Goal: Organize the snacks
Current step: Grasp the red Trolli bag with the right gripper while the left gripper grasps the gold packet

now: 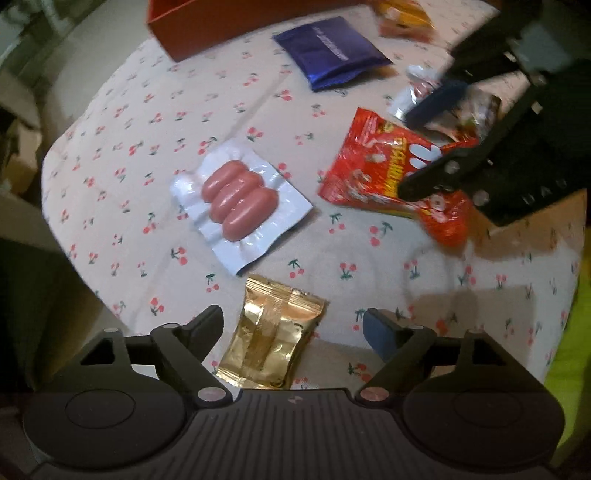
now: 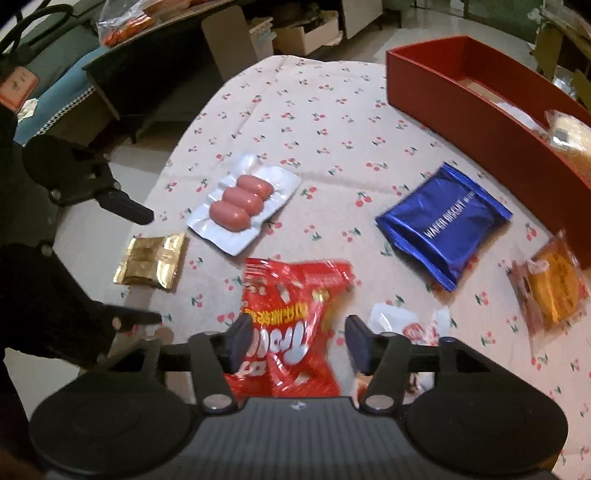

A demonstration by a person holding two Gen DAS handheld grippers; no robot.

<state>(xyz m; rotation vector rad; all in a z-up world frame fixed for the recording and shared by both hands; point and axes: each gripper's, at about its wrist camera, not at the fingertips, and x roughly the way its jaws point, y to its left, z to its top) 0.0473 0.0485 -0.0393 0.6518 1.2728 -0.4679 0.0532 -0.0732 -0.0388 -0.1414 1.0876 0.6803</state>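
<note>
With the right gripper (image 2: 297, 345) standing wide astride the red snack bag (image 2: 291, 325) at lower centre, apparently not pinching it, close squarely across the bag's middle, then carry it to the red box (image 2: 480, 107) upper right on the desk (image 2: 314, 118).

cherry-print tablecloth (image 2: 314, 122) | cardboard boxes (image 2: 306, 33) | blue sofa (image 2: 59, 92)

Cluttered desks (image 2: 147, 48) (cardboard boxes (image 2: 306, 31) behind)
</note>
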